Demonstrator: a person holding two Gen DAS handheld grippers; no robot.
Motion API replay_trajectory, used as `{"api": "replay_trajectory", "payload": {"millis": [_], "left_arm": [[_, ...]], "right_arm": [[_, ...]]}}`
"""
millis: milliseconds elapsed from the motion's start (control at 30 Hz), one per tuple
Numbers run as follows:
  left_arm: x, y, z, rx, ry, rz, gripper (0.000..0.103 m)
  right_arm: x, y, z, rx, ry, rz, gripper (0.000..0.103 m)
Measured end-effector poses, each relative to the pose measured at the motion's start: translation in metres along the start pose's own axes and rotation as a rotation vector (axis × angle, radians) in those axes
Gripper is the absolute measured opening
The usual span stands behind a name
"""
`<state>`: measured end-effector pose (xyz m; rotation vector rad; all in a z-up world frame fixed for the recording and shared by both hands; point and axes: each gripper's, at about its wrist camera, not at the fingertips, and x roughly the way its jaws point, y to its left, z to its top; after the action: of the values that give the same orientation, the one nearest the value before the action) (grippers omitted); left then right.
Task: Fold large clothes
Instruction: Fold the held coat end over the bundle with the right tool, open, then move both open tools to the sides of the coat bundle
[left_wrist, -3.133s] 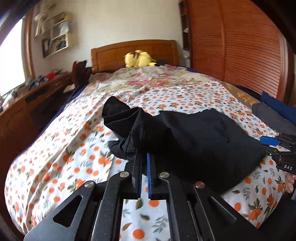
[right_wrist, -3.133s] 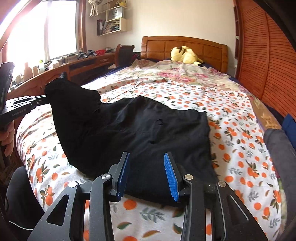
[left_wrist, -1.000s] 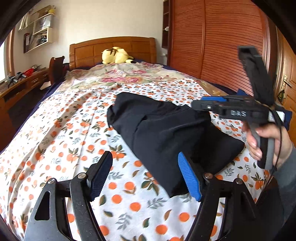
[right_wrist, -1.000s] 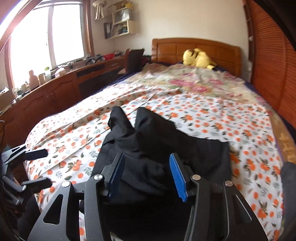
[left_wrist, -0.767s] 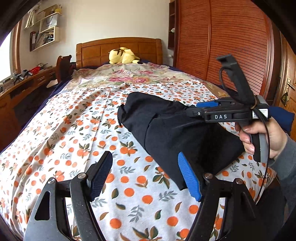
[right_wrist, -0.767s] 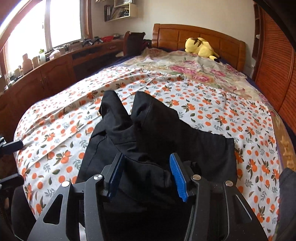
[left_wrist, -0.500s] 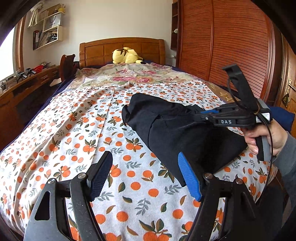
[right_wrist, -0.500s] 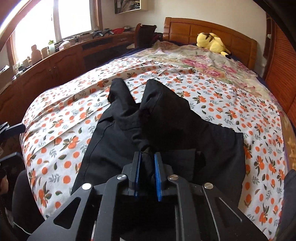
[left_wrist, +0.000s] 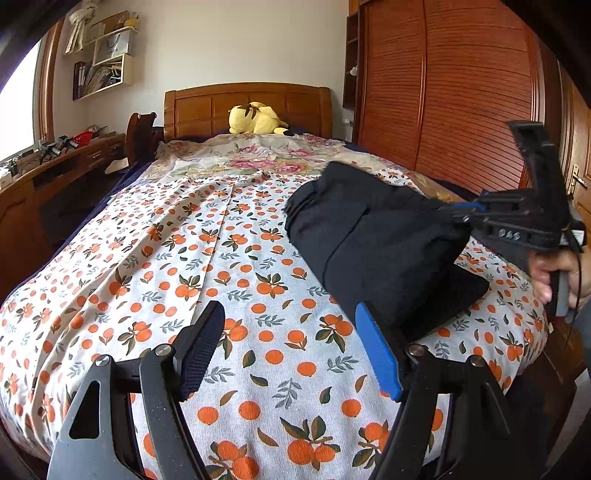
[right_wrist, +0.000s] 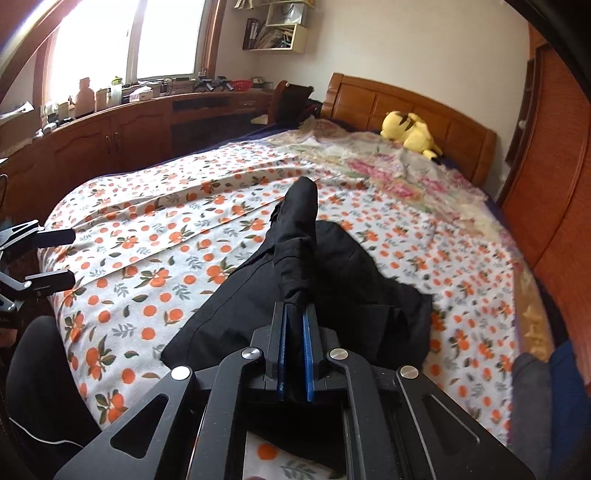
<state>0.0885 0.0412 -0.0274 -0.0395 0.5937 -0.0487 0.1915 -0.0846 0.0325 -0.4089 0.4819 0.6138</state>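
Right tongs (right_wrist: 294, 332) pinching lifted black garment (right_wrist: 295, 236)

Right gripper (right_wrist: 294, 345) was clamped tight on a fold of black garment (right_wrist: 314, 280), hand (left_wrist: 554, 275) on its grip. Left gripper (left_wrist: 288, 354) stood wide, empty.

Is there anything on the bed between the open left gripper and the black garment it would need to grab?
Nothing visible. Only bare orange-print bedsheet lies between the left gripper and the black garment, whose near edge sits just past its blue finger. The right gripper is shut on the garment.
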Motion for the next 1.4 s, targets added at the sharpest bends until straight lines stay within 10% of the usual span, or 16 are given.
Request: {"api": "replay_trajectory", "payload": {"millis": [300, 533, 800, 1033, 1400], "left_arm": [[0.008, -0.002, -0.003, 0.007, 0.012, -0.016, 0.074], [0.016, -0.007, -0.008, 0.011, 0.028, -0.033, 0.074], [0.017, -0.012, -0.010, 0.019, 0.033, -0.045, 0.074], [0.018, -0.012, -0.010, 0.021, 0.034, -0.044, 0.074], [0.023, -0.013, -0.011, 0.028, 0.048, -0.042, 0.074]], "right_arm": [[-0.021, -0.049, -0.036, 0.094, 0.014, -0.141, 0.007], [0.036, -0.069, -0.102, 0.186, 0.229, -0.208, 0.007], [0.010, -0.063, -0.084, 0.233, 0.140, -0.281, 0.026], [-0.004, -0.033, -0.068, 0.253, 0.029, -0.166, 0.043], [0.024, 0.019, -0.068, 0.141, 0.084, 0.039, 0.045]]}}
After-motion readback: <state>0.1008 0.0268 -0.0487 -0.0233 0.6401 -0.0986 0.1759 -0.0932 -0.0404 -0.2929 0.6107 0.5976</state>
